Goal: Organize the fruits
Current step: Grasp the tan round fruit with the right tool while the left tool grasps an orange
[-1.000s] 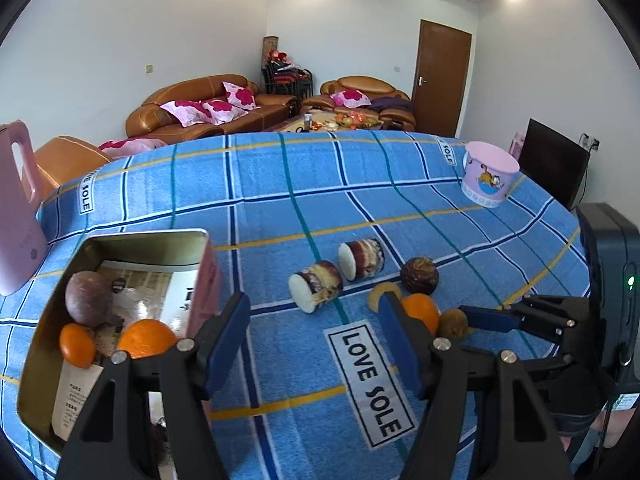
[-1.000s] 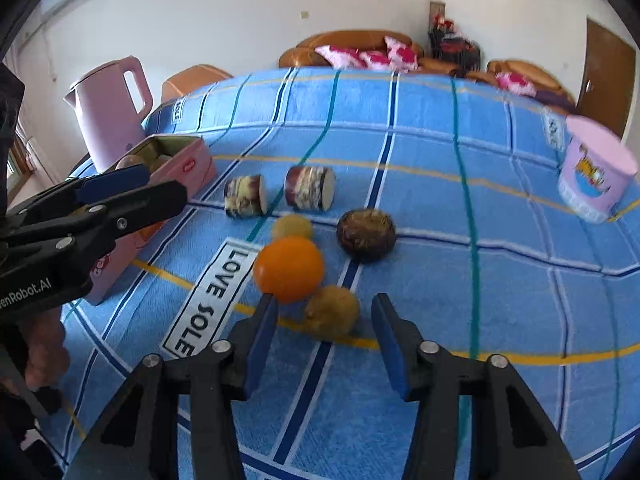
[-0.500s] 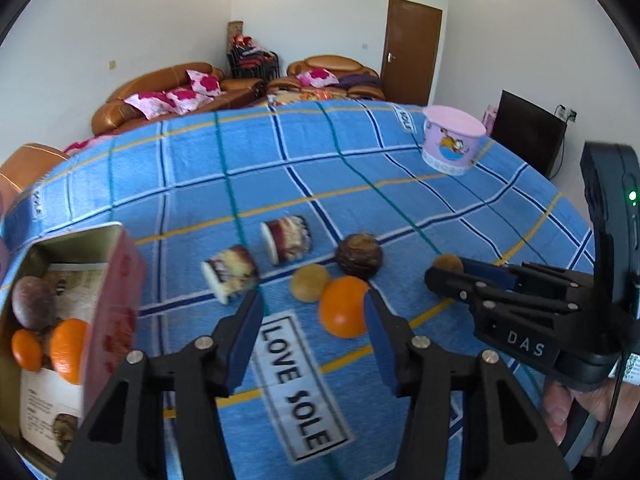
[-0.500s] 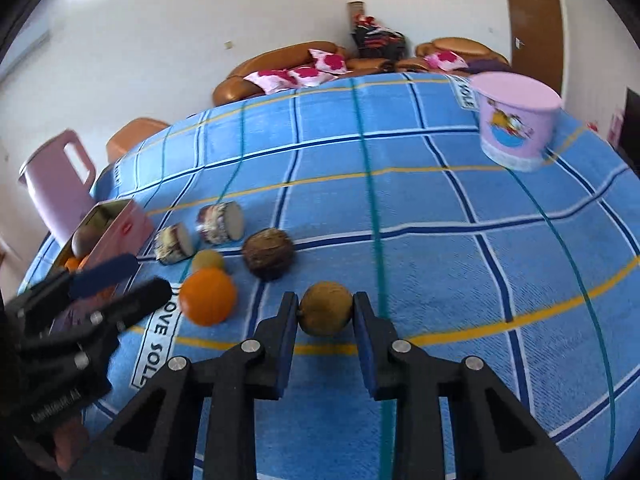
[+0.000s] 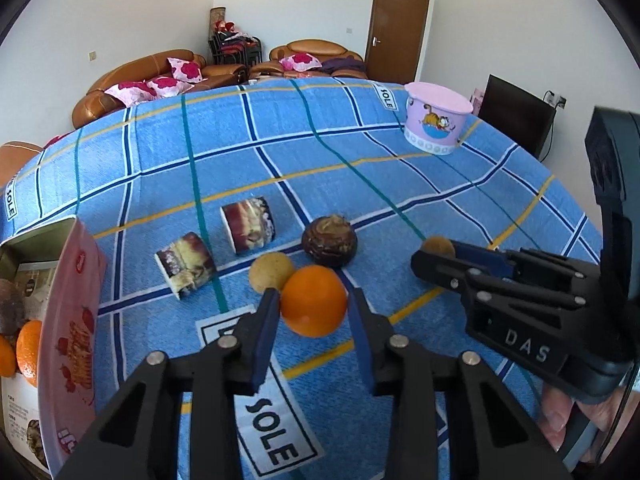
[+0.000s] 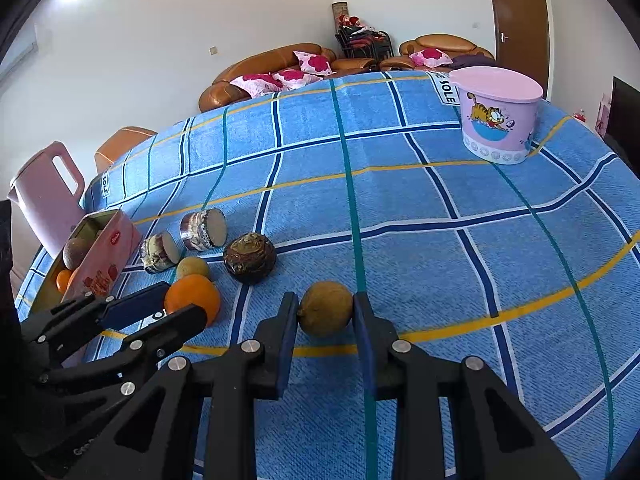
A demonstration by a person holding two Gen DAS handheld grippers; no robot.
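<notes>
My left gripper [image 5: 314, 312] is closed around an orange [image 5: 313, 301] on the blue checked cloth; its pads touch the fruit's sides. My right gripper [image 6: 325, 308] is shut on a small brown fruit [image 6: 325, 308], which shows in the left wrist view [image 5: 438, 245] as well. A small yellowish fruit [image 5: 271, 271] and a dark brown round fruit [image 5: 329, 241] lie just beyond the orange. A pink tin [image 5: 76, 320] at the left holds oranges [image 5: 28, 346] and a brown fruit [image 5: 10, 306].
Two short cylinders [image 5: 186, 265] [image 5: 249, 229] lie on their sides near the tin. A pink lidded bucket [image 6: 498, 118] stands at the far right. A pink kettle [image 6: 42, 196] stands behind the tin. Sofas lie beyond the table.
My left gripper moved right from the tin to the orange and closed on it. My right gripper closed on the small brown fruit and stayed there.
</notes>
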